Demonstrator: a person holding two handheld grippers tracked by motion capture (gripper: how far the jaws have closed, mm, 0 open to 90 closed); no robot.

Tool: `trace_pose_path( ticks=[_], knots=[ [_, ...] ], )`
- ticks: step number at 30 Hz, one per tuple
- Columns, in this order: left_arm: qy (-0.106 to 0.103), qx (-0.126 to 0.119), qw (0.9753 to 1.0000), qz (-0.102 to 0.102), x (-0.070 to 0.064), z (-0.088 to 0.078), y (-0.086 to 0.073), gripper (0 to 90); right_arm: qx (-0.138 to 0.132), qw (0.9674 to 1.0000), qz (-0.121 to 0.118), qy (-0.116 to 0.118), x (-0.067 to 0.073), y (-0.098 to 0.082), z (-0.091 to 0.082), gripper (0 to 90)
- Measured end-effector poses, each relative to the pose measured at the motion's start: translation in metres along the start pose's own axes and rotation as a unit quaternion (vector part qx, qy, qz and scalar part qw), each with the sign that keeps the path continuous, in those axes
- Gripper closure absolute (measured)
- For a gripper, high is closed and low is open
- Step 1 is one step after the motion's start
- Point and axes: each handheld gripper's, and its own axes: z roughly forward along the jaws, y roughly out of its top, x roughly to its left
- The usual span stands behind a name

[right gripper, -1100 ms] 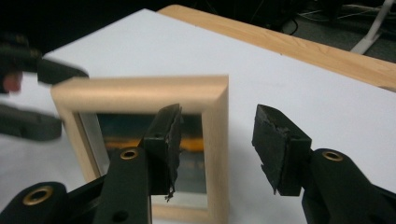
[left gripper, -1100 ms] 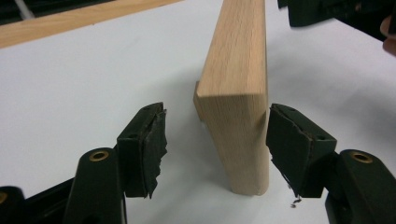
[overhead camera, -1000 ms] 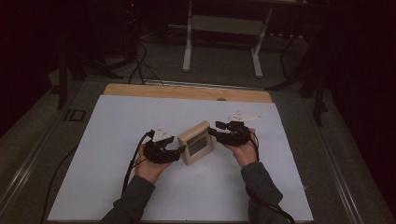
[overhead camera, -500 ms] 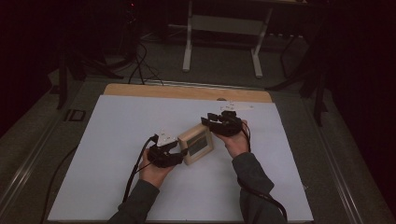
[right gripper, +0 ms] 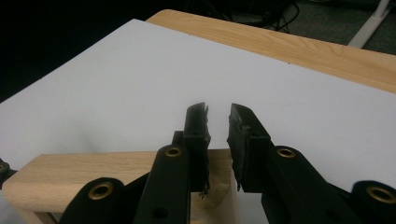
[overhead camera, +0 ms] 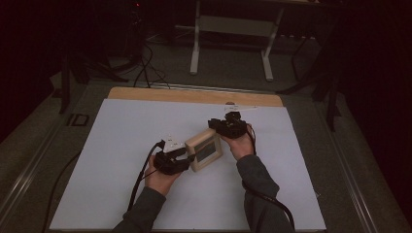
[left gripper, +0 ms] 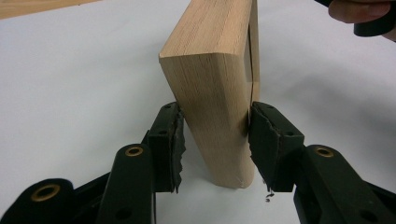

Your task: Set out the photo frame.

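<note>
The wooden frame (overhead camera: 204,150) stands on edge mid-counter (overhead camera: 121,141): stiff, light, smooth-sided. The left gripper (left gripper: 215,140), closing, brackets its corner edge, the correct hold. The right gripper (right gripper: 218,122), closing, hovers narrow and empty above the top edge.

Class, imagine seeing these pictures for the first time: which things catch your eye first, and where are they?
A pale wooden frame stands on edge in the middle of the white table sheet. The left gripper straddles its near corner, its jaws having just been closing around it. The right gripper sits above the frame's top edge, its jaws narrowly apart after closing, nothing between them.
</note>
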Motion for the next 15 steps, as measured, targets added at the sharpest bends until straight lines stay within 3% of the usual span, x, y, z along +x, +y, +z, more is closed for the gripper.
trace_pose_path(
  ticks=[4,15],
  knots=[
    [0.002,0.000,1.0000,-0.001,0.0008,-0.0002,0.0001,56.4,0.004,1.0000,-0.005,-0.004,0.0002,0.0007,-0.0009,77.2],
    [0.007,0.002,1.0000,-0.002,0.0041,-0.0002,0.0013,56.6,-0.006,0.9999,0.009,-0.007,-0.0028,-0.0047,-0.0078,78.3]
  ],
)
